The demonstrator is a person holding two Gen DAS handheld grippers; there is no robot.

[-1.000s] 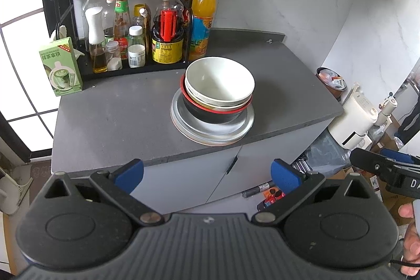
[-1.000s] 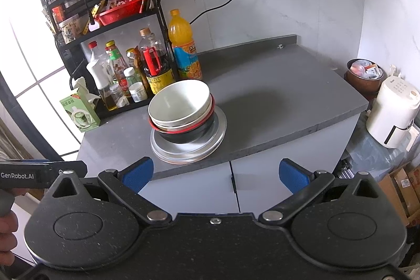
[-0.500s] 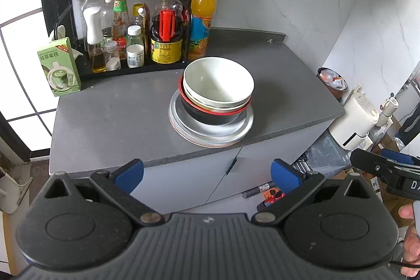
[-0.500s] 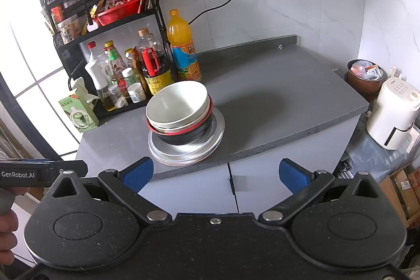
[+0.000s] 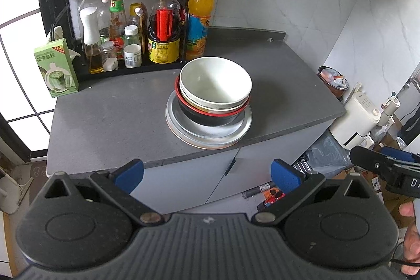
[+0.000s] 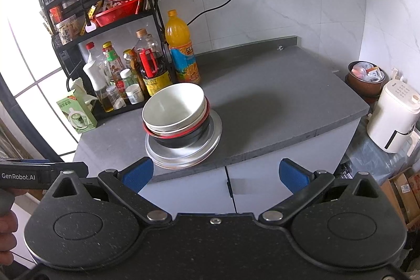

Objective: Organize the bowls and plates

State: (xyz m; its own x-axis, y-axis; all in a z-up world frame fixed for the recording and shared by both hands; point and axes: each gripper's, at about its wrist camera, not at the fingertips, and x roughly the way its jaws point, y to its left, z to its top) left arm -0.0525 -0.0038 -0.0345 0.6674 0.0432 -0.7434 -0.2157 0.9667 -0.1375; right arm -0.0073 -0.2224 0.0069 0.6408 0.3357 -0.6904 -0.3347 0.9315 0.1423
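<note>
Apparently three nested bowls (image 5: pixel 215 85) atop two plates (image 5: pixel 210 133).

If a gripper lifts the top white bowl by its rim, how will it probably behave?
The white bowl looks rigid and glossy, so probably slippery. It sits nested and slightly tilted in the red-rimmed bowl, so it may stick or drag that one along.

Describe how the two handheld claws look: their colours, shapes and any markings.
Both the left claw and the right claw are black, each with two round housings, silver pivot screws, angled link arms and blue fingertips. The left body is ribbed, the right speckled. From the right view, the left one's side reads "GenRobot.AI" in white. A thin black cable runs near the hand.
</note>
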